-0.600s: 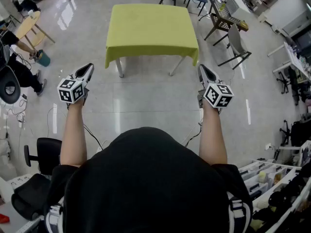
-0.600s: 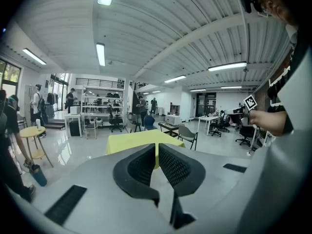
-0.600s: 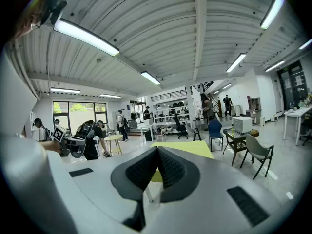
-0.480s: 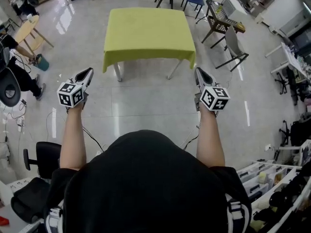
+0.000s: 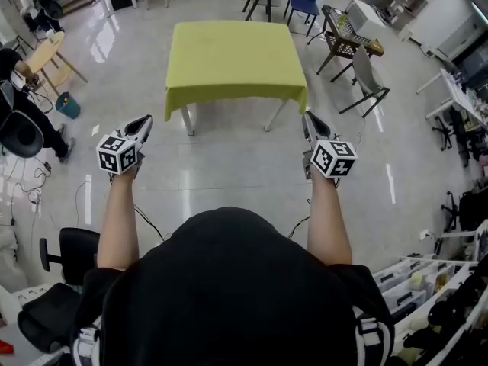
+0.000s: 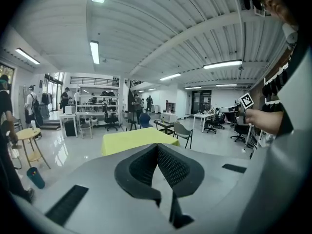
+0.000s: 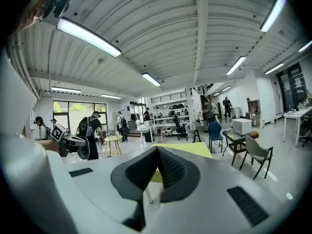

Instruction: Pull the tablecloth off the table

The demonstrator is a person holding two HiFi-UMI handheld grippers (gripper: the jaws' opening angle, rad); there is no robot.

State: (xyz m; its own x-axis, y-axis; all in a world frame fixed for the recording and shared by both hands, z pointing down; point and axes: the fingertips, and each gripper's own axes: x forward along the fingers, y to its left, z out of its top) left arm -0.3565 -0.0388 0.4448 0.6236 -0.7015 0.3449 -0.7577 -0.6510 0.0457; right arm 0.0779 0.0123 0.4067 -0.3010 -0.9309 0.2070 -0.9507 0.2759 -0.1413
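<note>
closing on the counter (image 5: pixel 187 119), the person is bringing the left gripper (image 5: pixel 144 120) and right gripper (image 5: pixel 308 117) nearer the yellow tablecloth (image 5: pixel 232 56) draped over its top. both are holding their jaws pressed together, empty, short of the cloth. soft and light, it is probably inviting a pinch at each near hanging corner.

No words, numbers, brands or signs could be read anywhere. The only printed marks were black-and-white square patterns on the left cube (image 5: pixel 116 153) and the right cube (image 5: pixel 333 158), parts of the left gripper (image 5: pixel 145 120) and the right gripper (image 5: pixel 308 117); they carried no letters.
</note>
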